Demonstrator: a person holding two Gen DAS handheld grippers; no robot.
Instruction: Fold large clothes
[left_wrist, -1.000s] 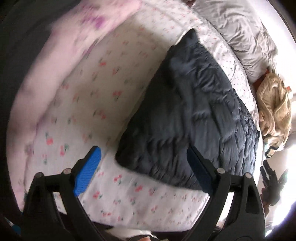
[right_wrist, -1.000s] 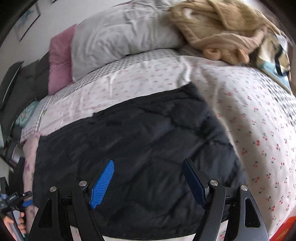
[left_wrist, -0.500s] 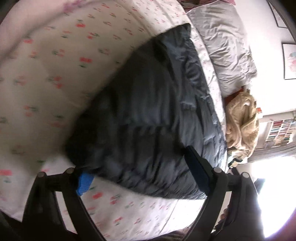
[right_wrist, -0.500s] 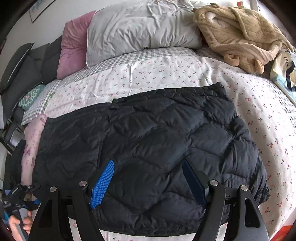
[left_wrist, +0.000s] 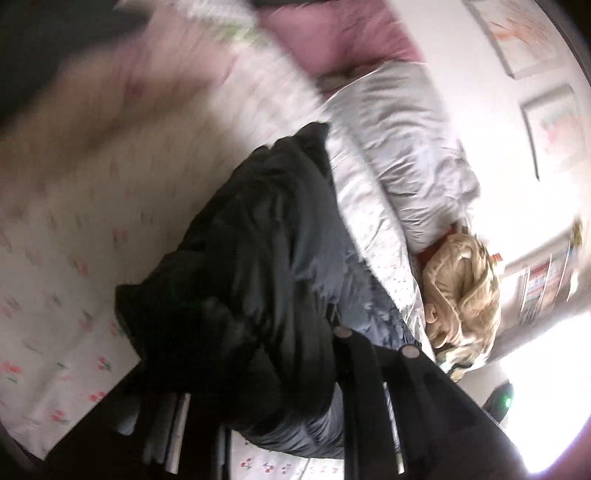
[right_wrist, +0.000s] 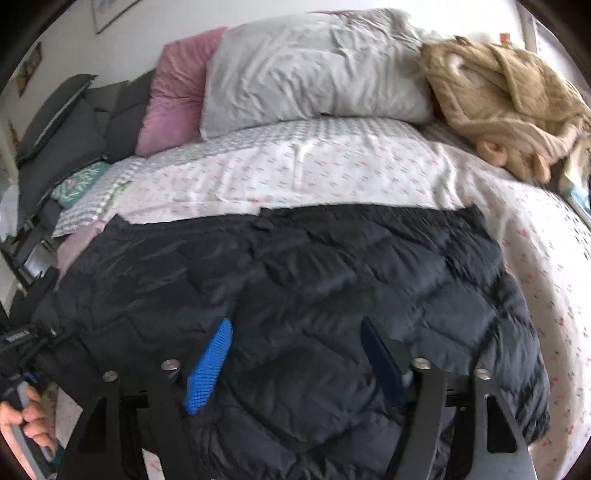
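- A black quilted jacket lies spread across a bed with a cherry-print sheet, its near edge hanging toward the viewer.
- The left claw has just been closing — the left wrist view, blurred, shows it clamped on a bunched corner of the jacket, which is lifted off the sheet.
- The right claw has just been narrowing too, yet its blue pads sit apart over the near hem, pressing nothing visible.
- A grey pillow, a pink pillow and a tan garment lie at the far end.
- The step looks like gripping the near edge for a fold; next, the right claw likely needs to pinch its side so both corners rise together.
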